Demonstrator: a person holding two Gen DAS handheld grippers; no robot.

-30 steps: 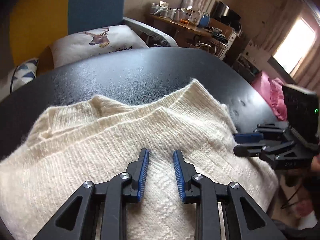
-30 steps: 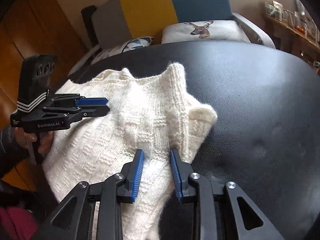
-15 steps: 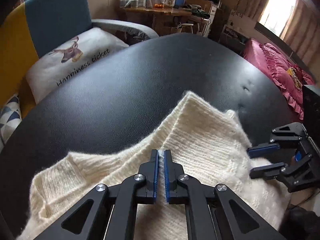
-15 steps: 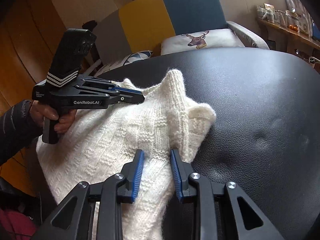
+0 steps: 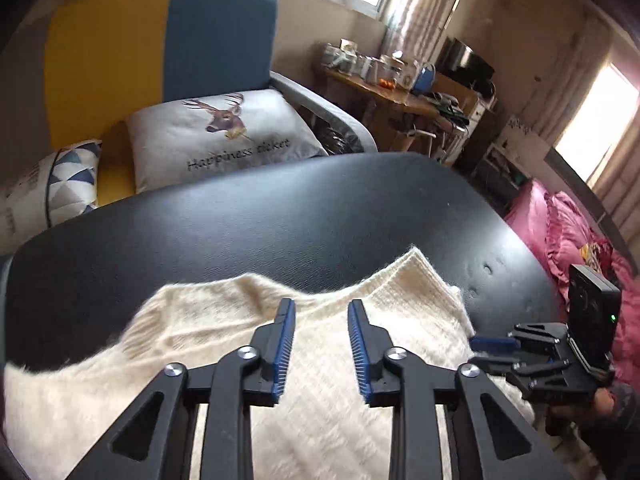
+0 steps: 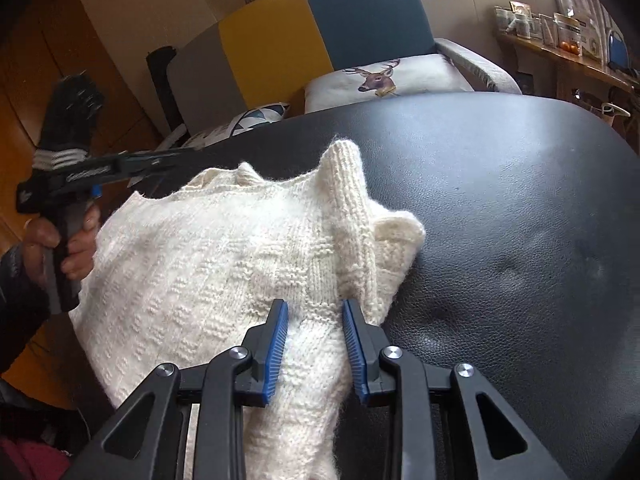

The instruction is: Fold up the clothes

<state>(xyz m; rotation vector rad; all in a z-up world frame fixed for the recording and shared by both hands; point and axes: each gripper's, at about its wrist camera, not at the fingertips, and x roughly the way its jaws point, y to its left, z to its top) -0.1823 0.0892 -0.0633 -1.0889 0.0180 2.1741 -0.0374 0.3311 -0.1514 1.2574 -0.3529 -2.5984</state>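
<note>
Left wrist view: left gripper (image 5: 321, 322) hovers over the sweater (image 5: 248, 360), fingers spread, nothing between them.
Right wrist view: right gripper (image 6: 314, 322) hangs low over the knit, fingers parted either side of a raised fold; whether the pads touch the wool is unclear.
Sweater position: bunched at the near edge of the black table (image 6: 500, 200), part hanging over that edge, a ribbed cuff (image 6: 346, 160) standing up.
Handling: likely soft, light, stretchy and fuzzy; thick knit should drape and sag, not slip.
Where to hold: probably the ribbed hem or cuff, where the knit is denser, one edge per gripper.
Risk: a shallow pinch may pull only one layer.
</note>
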